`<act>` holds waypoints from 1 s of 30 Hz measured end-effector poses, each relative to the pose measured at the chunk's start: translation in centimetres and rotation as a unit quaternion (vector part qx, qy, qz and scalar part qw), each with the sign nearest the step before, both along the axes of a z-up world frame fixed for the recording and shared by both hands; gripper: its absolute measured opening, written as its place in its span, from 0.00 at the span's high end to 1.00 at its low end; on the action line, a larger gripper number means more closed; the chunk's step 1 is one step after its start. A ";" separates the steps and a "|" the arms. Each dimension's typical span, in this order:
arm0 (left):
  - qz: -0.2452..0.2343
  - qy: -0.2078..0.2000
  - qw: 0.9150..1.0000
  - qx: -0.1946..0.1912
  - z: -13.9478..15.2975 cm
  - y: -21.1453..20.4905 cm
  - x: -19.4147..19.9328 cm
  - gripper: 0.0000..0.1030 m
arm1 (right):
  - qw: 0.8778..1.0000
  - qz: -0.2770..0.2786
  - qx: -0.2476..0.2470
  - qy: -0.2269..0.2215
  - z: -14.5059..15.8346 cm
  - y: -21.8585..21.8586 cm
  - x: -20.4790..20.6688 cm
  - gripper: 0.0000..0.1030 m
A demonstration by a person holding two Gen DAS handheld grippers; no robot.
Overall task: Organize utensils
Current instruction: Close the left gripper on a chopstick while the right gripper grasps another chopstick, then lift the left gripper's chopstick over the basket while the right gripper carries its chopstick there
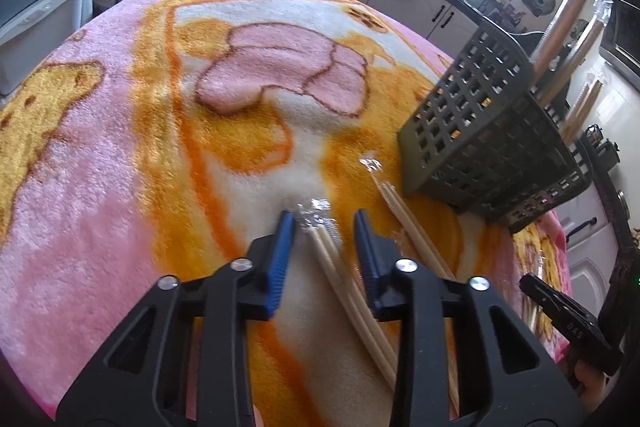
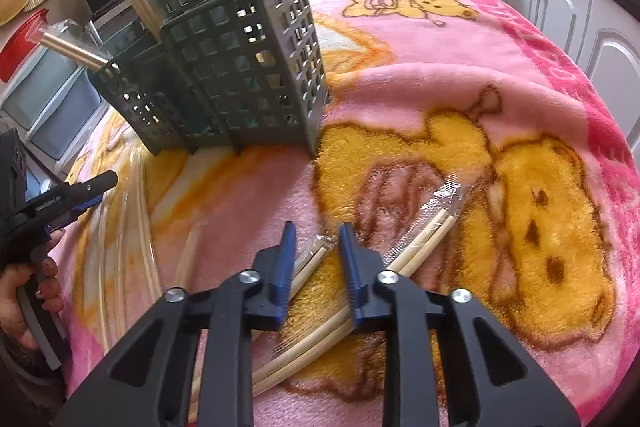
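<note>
The left gripper point(image 1: 325, 223) hangs low over the blanket point(image 1: 120, 155) with its blue-padded jaws spread apart, and a wrapped pair of chopsticks point(image 1: 344, 279) lies on the fabric in the gap between them, touched by neither pad as far as the left wrist view shows. A second wrapped pair point(image 1: 404, 211) lies just to the right of that gripper, its tip pointing toward the foot of the dark slatted utensil basket point(image 1: 480, 115), which stands upright near the blanket's far right edge with several wrapped sticks point(image 1: 560, 27) poking out of its top. The right gripper point(image 2: 318, 247) is likewise parted, hovering over another wrapped pair point(image 2: 308, 261) that lies between its jaws, with one more pair point(image 2: 424, 235) lying just to its right, both toward the near edge of the blanket.
</note>
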State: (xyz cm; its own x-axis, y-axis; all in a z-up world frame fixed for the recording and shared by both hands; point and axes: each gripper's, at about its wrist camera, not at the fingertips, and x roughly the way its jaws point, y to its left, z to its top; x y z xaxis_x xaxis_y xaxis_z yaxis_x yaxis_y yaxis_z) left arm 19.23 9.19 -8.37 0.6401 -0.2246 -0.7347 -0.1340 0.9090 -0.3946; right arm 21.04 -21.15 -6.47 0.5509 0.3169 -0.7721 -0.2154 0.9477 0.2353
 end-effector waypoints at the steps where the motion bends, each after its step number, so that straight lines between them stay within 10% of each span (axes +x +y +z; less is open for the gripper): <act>1: 0.002 0.001 1.000 -0.001 0.0 0.1 0.0 0.81 | 1.000 0.000 0.002 0.000 0.0 0.0 0.1 0.86; 17: 0.007 0.005 0.999 -0.051 -0.6 2.1 0.4 0.94 | 0.999 0.016 0.035 -0.036 1.7 0.7 -0.9 0.92; 30: -0.004 -0.091 0.994 -0.056 5.9 1.8 -3.5 0.96 | 0.992 0.048 0.065 -0.092 5.7 1.8 -2.5 0.92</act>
State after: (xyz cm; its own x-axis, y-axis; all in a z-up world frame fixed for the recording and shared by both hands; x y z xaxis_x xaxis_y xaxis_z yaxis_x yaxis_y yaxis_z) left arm 15.75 10.95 -2.49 0.7587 -0.3039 -0.5762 -0.0444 0.8583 -0.5112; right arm 18.51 -19.36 -0.81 0.6409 0.4656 -0.6103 -0.3543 0.8847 0.3029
